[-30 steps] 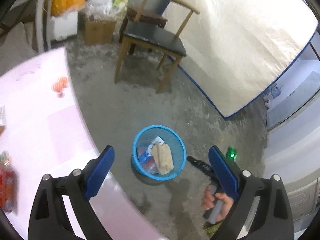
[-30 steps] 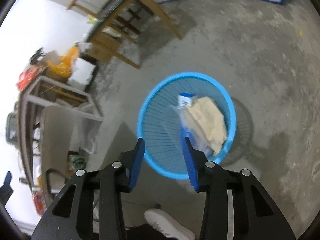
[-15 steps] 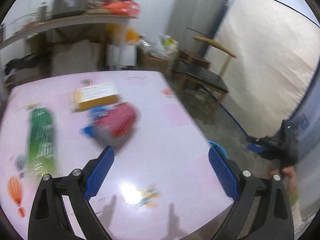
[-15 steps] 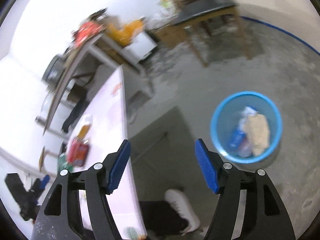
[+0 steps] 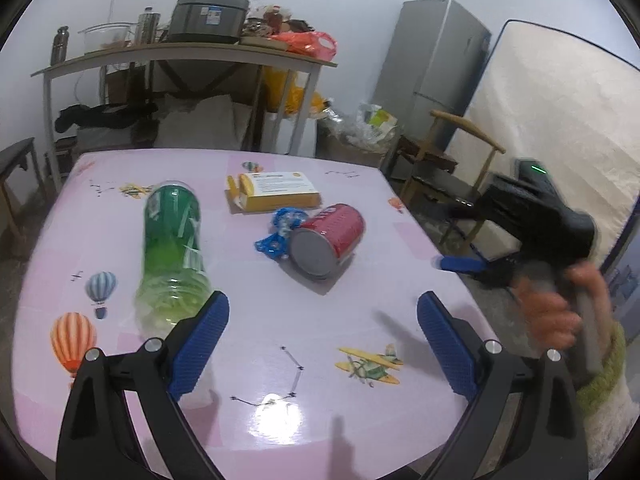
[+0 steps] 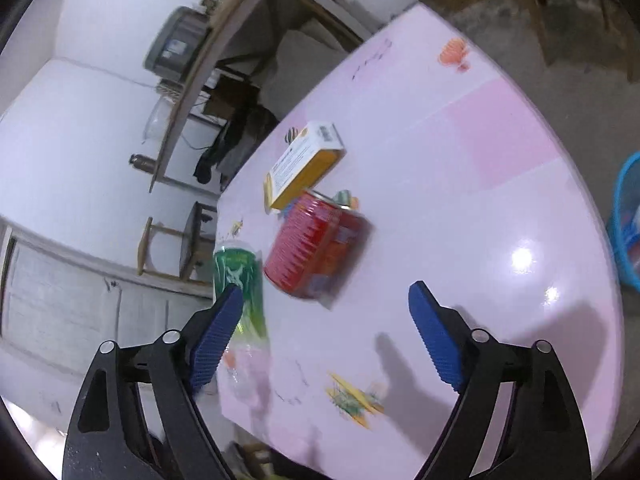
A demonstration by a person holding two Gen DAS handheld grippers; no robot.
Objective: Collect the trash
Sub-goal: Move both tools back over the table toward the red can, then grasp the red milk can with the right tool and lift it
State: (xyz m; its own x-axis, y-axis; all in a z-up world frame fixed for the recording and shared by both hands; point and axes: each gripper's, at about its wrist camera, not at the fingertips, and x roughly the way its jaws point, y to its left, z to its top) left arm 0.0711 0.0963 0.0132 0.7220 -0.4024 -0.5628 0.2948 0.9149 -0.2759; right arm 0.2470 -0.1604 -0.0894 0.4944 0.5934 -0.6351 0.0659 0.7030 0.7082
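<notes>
On the pink table lie a red can on its side, a green plastic bottle, a crumpled blue wrapper and a yellow box. My left gripper is open and empty above the table's near part. My right gripper is open and empty, with the red can just beyond its fingertips, the green bottle at its left finger and the yellow box further off. The right gripper also shows in the left wrist view at the table's right edge.
A blue basket with trash in it stands on the floor off the table's right edge. A wooden chair, a fridge and a mattress stand at the right. A cluttered shelf table stands behind.
Both grippers have swung from over the blue basket on the floor up to the pink table. The right gripper's jaws have opened wider. Both stay empty.
</notes>
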